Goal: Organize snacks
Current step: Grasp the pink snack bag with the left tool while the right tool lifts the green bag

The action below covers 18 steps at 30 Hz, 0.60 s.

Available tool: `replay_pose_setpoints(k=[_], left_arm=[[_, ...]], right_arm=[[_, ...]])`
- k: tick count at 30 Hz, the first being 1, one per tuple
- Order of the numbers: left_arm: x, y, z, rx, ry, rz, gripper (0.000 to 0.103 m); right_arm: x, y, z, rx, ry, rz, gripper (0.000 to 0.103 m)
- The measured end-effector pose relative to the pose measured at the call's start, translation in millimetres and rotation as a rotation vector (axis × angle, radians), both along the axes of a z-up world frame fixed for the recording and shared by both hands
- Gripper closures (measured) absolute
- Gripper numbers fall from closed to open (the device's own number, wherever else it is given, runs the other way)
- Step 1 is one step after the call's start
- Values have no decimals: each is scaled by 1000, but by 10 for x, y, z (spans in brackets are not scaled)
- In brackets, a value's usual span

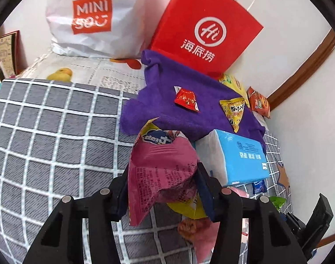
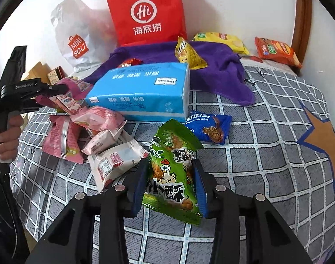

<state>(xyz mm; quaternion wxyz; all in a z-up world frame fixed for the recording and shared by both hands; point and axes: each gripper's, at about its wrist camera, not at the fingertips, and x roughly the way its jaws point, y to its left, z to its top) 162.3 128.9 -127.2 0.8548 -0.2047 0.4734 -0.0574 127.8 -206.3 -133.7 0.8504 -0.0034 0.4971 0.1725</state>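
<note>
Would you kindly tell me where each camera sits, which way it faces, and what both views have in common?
Left wrist: on the left gripper, facing the wall over the bed; its fingers clamp a pink snack packet.
Right wrist: on the right gripper, facing the same wall; it clamps a green snack packet, and the person's left hand shows.
Shared: red paper bag, purple towel, blue tissue pack, checked bedsheet.

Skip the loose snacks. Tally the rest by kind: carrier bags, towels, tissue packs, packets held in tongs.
Carrier bags: 2 (red paper bag, white plastic bag)
Towels: 1 (purple towel)
Tissue packs: 1 (blue tissue pack)
Held packets: 2 (pink packet in left tongs, green packet in right tongs)
Total: 6
</note>
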Motion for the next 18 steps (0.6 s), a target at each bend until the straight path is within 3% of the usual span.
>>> replay_pose_setpoints(k=[9,18], left_arm=[[-346,90,240,2,-49,14,52],[-545,-139,465,3,-89,-34,52]], right_arm=[[-44,-66,235,16,-37,-41,64],[10,-21,441,6,-62,-62,64]])
